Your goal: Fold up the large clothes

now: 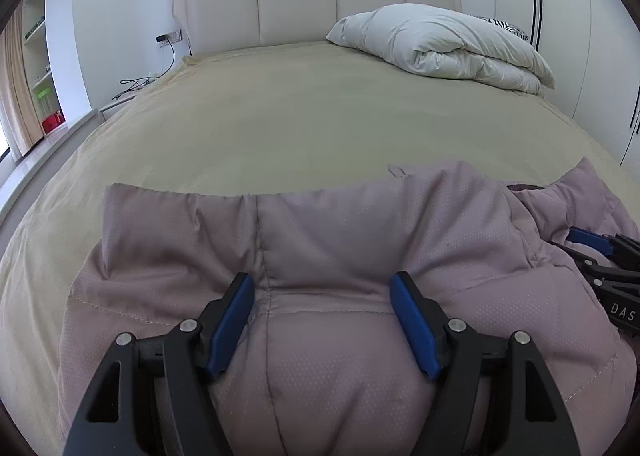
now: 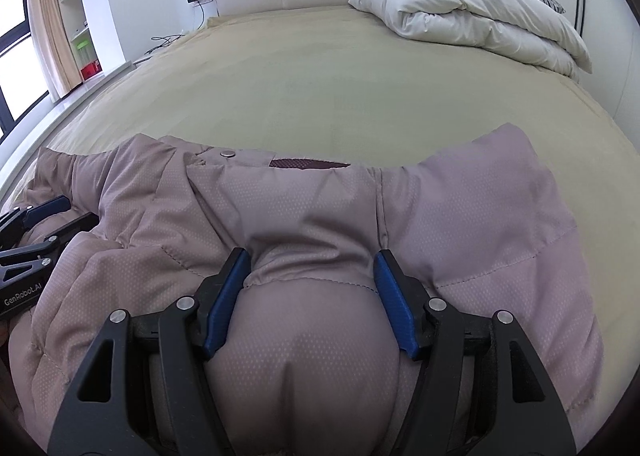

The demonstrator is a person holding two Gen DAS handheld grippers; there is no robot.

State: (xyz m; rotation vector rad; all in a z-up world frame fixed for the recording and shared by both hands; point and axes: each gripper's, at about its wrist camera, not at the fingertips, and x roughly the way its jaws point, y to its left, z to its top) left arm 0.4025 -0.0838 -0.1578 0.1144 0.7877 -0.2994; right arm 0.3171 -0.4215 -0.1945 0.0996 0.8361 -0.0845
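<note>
A puffy mauve quilted jacket [image 1: 340, 232] lies bunched at the near edge of the bed; it also fills the lower half of the right wrist view [image 2: 320, 208], where a snap button and dark lining show at its far edge. My left gripper [image 1: 322, 288] stands wide open, its blue pads [image 1: 232, 320] on either side of a padded bulge of the jacket. My right gripper [image 2: 312, 264] is also wide open around a bulge of the jacket. Each gripper shows at the edge of the other's view: the right one [image 1: 600, 252] and the left one [image 2: 36, 216].
The bed has a tan sheet [image 1: 300, 108] and a cream padded headboard [image 1: 320, 0]. A folded white duvet [image 1: 440, 44] lies at the far right corner. Shelves and a curtain stand at the far left wall [image 2: 60, 16]; cables lie on the bedside ledge.
</note>
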